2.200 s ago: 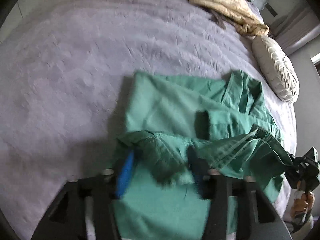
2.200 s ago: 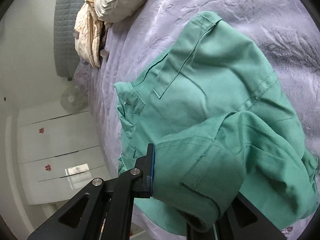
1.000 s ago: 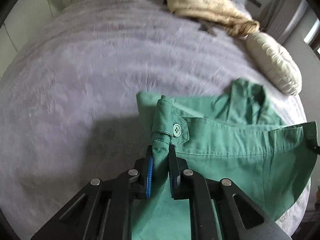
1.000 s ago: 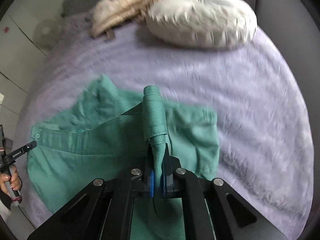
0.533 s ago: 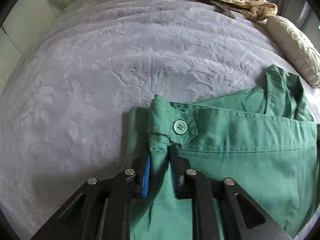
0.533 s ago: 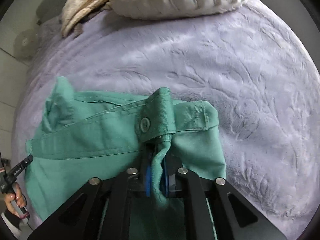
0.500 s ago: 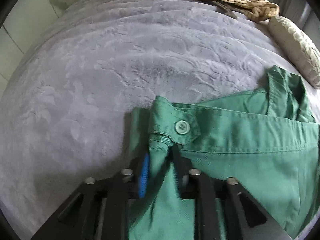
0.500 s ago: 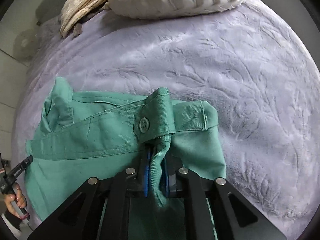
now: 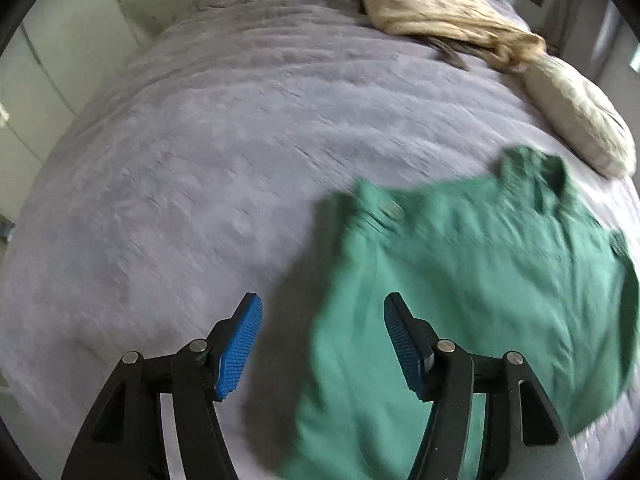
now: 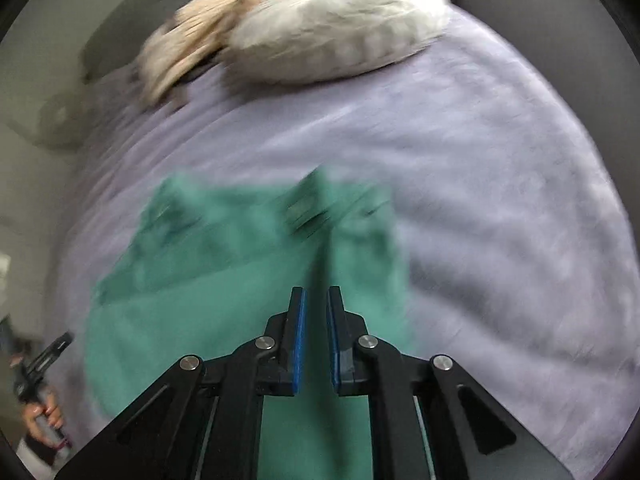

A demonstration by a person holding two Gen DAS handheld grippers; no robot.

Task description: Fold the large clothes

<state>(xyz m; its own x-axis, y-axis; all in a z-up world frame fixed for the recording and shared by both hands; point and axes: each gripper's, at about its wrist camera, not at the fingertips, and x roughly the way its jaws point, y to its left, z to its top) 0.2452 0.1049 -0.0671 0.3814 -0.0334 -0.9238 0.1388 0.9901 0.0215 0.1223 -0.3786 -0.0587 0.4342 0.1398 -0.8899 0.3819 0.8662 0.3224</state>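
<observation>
The left gripper [image 9: 322, 336] hangs with its blue pads spread wide, nothing between them, over the grey bedspread [image 9: 192, 168]. To its right the green garment [image 9: 460, 280] lies folded flat on the bed, a pale cushion [image 9: 576, 128] beyond it. The right gripper [image 10: 315, 336] hovers over the garment, jaws slightly parted, gripping nothing

garment [image 9: 460, 264] green | bedspread [image 9: 200, 152] lilac, embossed | pillow [image 10: 340, 20] cream
</observation>
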